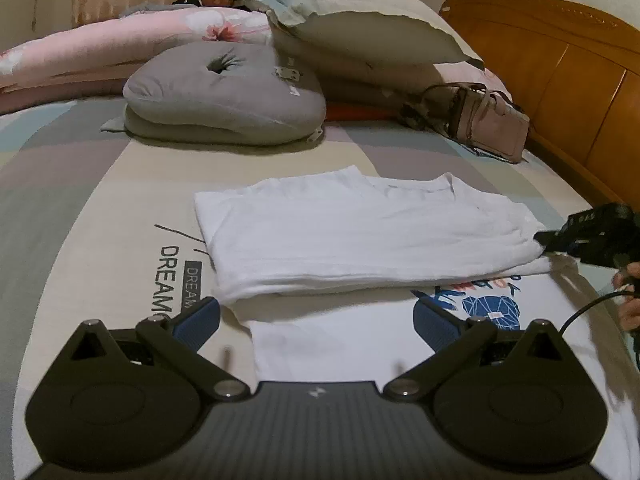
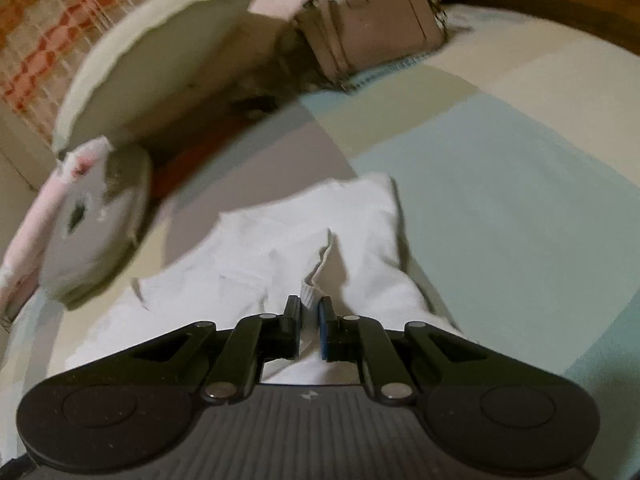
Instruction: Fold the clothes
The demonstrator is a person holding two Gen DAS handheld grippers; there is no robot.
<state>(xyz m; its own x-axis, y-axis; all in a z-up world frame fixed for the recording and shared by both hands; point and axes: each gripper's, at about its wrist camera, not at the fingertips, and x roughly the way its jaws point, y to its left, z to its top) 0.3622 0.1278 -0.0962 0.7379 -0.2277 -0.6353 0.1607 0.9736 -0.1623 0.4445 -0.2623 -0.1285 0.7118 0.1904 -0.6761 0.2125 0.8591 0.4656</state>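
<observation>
White cotton T-shirt [image 1: 360,232] lies mid-bed on the patchwork sheet [image 1: 80,208], far half doubled over the printed front. Right gripper [image 2: 309,312], jaws nearly closed, pinches its right-hand edge; left gripper [image 1: 316,320] hangs wide open, empty, near the hem. A fold looks under way, I'd say: next, carry that edge across, flat.

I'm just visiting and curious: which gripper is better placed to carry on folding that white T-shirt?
The right gripper, probably: it is already shut on a fold of the white T-shirt. The left gripper hangs open above the near part, holding nothing.
</observation>
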